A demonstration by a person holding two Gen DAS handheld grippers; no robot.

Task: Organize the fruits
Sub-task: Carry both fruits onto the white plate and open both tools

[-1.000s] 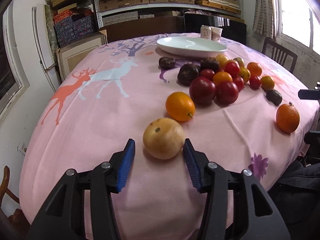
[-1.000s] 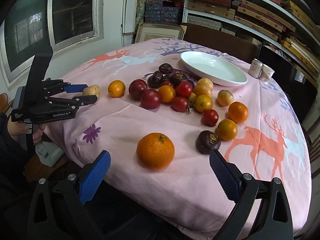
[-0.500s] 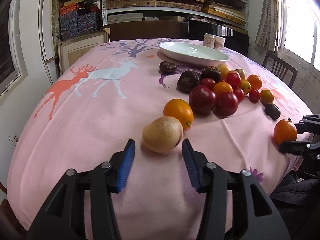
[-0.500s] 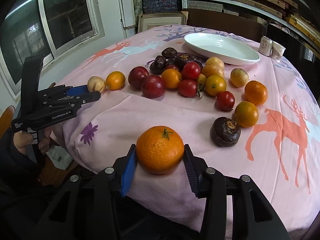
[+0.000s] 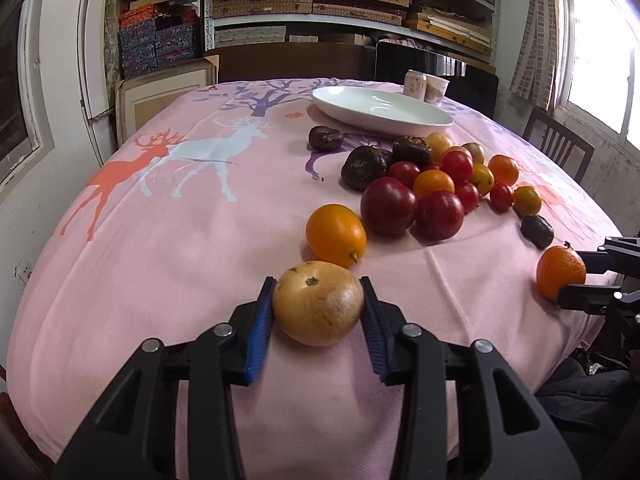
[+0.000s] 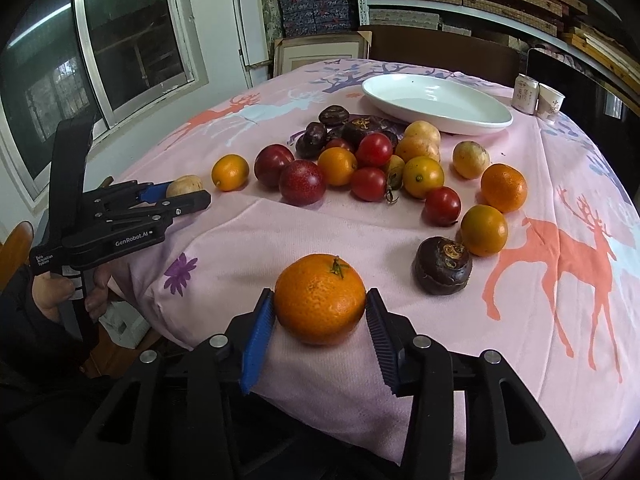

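My left gripper point(image 5: 318, 312) is shut on a tan round fruit point(image 5: 319, 302) near the table's front edge; it also shows in the right wrist view point(image 6: 185, 185). My right gripper point(image 6: 320, 312) is shut on a large orange mandarin point(image 6: 320, 298), also seen in the left wrist view point(image 5: 560, 272). A pile of red, orange, yellow and dark purple fruits point(image 5: 424, 184) lies mid-table. An empty white oval plate point(image 5: 380, 106) stands behind the pile.
The round table has a pink deer-print cloth point(image 5: 180, 208). A can and a paper cup point(image 5: 426, 86) stand behind the plate. A small orange point(image 5: 336, 234) lies just beyond the tan fruit. A dark fruit point(image 6: 442, 266) lies right of the mandarin. Shelves and chairs surround the table.
Both grippers have closed: the left onto the tan fruit, the right onto the mandarin. One second ago both were open around their fruits.
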